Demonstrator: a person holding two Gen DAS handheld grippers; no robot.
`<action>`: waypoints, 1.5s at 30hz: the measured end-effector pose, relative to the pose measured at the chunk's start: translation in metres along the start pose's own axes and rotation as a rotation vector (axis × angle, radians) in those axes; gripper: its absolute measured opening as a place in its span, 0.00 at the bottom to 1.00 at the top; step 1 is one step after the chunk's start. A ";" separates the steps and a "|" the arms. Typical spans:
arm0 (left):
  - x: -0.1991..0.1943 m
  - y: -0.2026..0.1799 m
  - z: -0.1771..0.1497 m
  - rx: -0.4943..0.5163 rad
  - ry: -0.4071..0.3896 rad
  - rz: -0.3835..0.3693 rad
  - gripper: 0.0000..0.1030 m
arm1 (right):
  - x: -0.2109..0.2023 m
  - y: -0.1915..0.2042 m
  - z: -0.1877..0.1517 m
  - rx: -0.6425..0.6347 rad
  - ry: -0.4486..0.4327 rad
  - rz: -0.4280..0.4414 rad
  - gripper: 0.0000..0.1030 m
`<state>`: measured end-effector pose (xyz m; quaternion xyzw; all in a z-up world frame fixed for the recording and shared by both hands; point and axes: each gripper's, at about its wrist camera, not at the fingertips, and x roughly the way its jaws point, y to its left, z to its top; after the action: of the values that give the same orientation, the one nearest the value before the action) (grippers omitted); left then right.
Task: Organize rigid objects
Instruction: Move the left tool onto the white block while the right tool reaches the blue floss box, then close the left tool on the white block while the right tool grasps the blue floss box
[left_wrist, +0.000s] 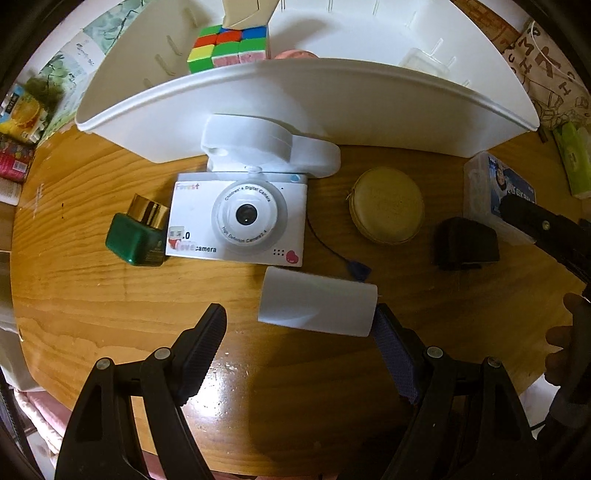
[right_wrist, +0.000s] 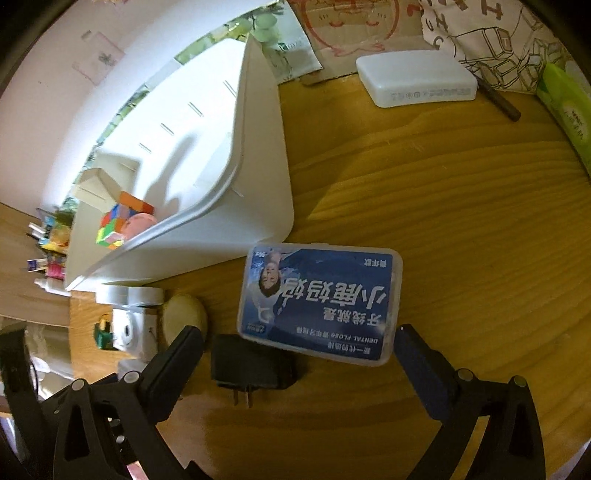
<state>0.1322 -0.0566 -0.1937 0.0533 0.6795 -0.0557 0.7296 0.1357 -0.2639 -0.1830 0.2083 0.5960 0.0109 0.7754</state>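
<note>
A white bin (left_wrist: 258, 107) stands at the back of the wooden table and holds a colour cube (left_wrist: 227, 48) and a pink item. In front of it lie a white toy camera (left_wrist: 240, 221), a green jar with gold lid (left_wrist: 138, 232), a white roll (left_wrist: 317, 306), a tan round case (left_wrist: 388, 205), a black plug adapter (left_wrist: 465, 242) and a blue dental floss box (left_wrist: 491, 192). My left gripper (left_wrist: 301, 328) is open just before the white roll. My right gripper (right_wrist: 299, 350) is open, with the floss box (right_wrist: 321, 299) and adapter (right_wrist: 251, 365) between its fingers.
A white plastic device (left_wrist: 266, 147) stands behind the camera against the bin. A white flat box (right_wrist: 417, 77), a brown stick (right_wrist: 498, 96) and a green packet (right_wrist: 569, 110) lie at the far right. Coloured packets (left_wrist: 18, 129) sit at the left edge.
</note>
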 end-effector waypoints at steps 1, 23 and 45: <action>0.001 0.000 0.001 0.001 0.004 -0.006 0.80 | 0.002 0.001 0.001 0.004 0.003 -0.012 1.00; 0.014 0.001 0.041 0.035 0.060 -0.062 0.77 | 0.033 0.022 0.009 -0.012 0.039 -0.211 1.00; 0.015 -0.002 0.033 0.036 0.049 -0.094 0.62 | 0.052 0.045 0.003 -0.004 0.042 -0.252 0.92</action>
<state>0.1657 -0.0633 -0.2062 0.0358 0.6977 -0.1008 0.7084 0.1641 -0.2104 -0.2148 0.1300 0.6337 -0.0808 0.7583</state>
